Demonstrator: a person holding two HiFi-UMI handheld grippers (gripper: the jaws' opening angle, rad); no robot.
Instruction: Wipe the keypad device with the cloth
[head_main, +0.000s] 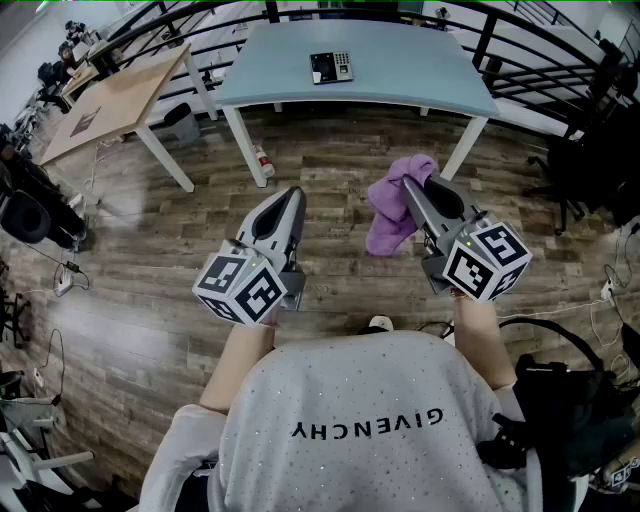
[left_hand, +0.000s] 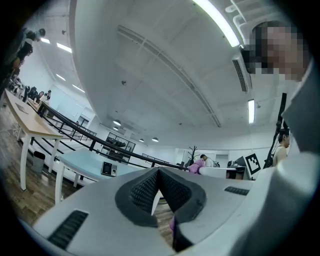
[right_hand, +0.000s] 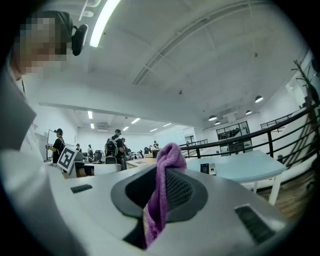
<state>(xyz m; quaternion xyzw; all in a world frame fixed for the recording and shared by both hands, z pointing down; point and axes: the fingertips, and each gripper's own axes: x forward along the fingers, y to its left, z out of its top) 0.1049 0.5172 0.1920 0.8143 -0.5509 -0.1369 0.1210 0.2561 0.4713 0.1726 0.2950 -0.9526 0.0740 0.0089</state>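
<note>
Stands back from the pale blue desk (head_main: 420, 70), with both grippers raised over the wooden floor (head_main: 330, 150). Pinches a purple cloth (head_main: 392, 208) in the right gripper (head_main: 412, 188), fingers closed on it, with the fabric bunched over the tips and trailing down between them, while holding the left gripper (head_main: 293, 193) alongside, fingers pressed together at the tips with nothing gripped. Faces the keypad device (head_main: 331, 67), lying flat around the middle of the desk, well apart from cloth and grippers alike.
</note>
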